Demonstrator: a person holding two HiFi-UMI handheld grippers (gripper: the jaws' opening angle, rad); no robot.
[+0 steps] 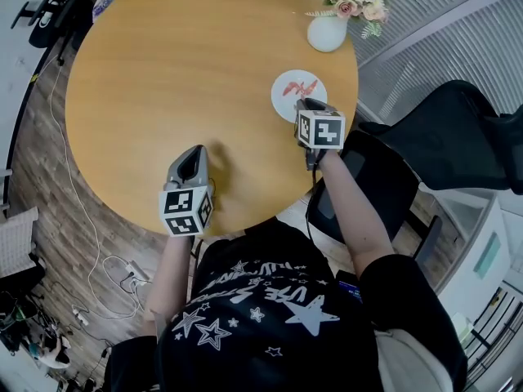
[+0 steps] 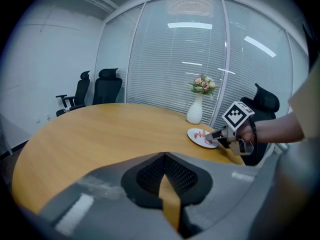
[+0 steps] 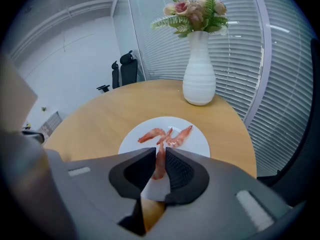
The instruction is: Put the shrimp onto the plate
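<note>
Standing by the round bench (image 1: 163, 72), so going across from the person's left. The left gripper (image 2: 164, 158) is parked by the near edge of the bench with its jaws closed together and nothing in them. It's well apart from anything that matters, with basically just bare wood in front of it.

All the action is on the other side. The right gripper (image 3: 160, 151) is tipped down over the plate (image 3: 202, 146), and its jaws are clamped on a shrimp (image 3: 159, 165). That shrimp lies lengthwise in the gap, so its long axis runs the same way the gripper points. One end sticks out ahead toward the middle of the plate. Two other shrimp (image 3: 151, 134) are already on the plate just beyond it, fanned out to either side of where the held one is aimed.

So the relation that counts, imo: the plate is straight ahead of and below the right gripper, not off to a side, and the near half of the plate is bare. I'd guess it only needs to let go, maybe after easing a bit lower. Can't tell whether the shrimp's tip is touching the plate yet. The right hand is obviously the near one, and the left isn't in play.

Past the plate, a white vase (image 3: 199, 79) of flowers stands near it but clear of the drop spot.
</note>
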